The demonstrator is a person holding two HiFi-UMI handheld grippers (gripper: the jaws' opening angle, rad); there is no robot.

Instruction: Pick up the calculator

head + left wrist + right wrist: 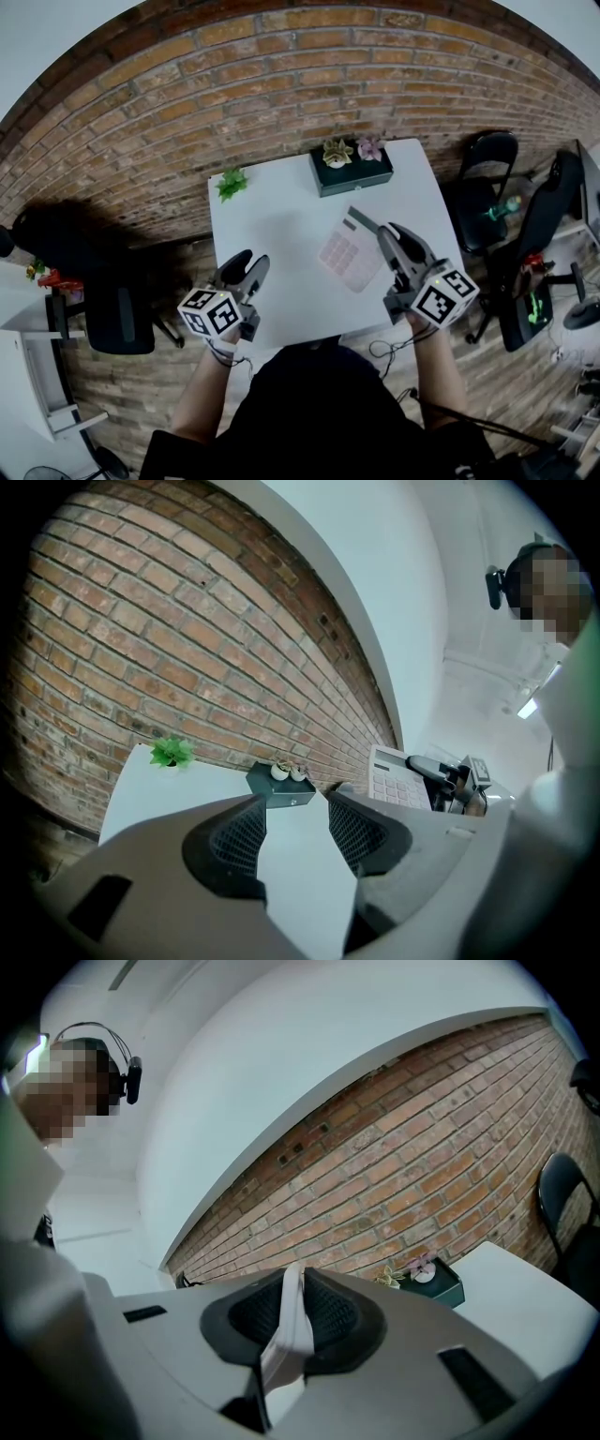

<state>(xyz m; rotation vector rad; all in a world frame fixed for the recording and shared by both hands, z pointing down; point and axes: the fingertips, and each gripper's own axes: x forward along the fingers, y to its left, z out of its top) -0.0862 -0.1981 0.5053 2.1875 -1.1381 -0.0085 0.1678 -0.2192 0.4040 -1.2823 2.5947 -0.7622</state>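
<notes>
The calculator (350, 251), white with pale pink keys and a grey display, hangs tilted just over the right half of the white table (272, 220). My right gripper (386, 234) is shut on its right edge. In the right gripper view the thin white edge of the calculator (298, 1330) stands pinched between the dark pads of the right gripper (291, 1309). My left gripper (249, 269) hovers at the table's near left corner, open and empty. The left gripper view shows the open left gripper (292, 832) with bare table between its jaws, and the calculator (396, 780) off to the right.
A dark green box (352, 171) with two small potted plants stands at the table's far edge. A little green plant (232, 182) sits at the far left corner. A brick wall (281, 84) backs the table. Black chairs stand at the right (492, 164) and left (117, 319).
</notes>
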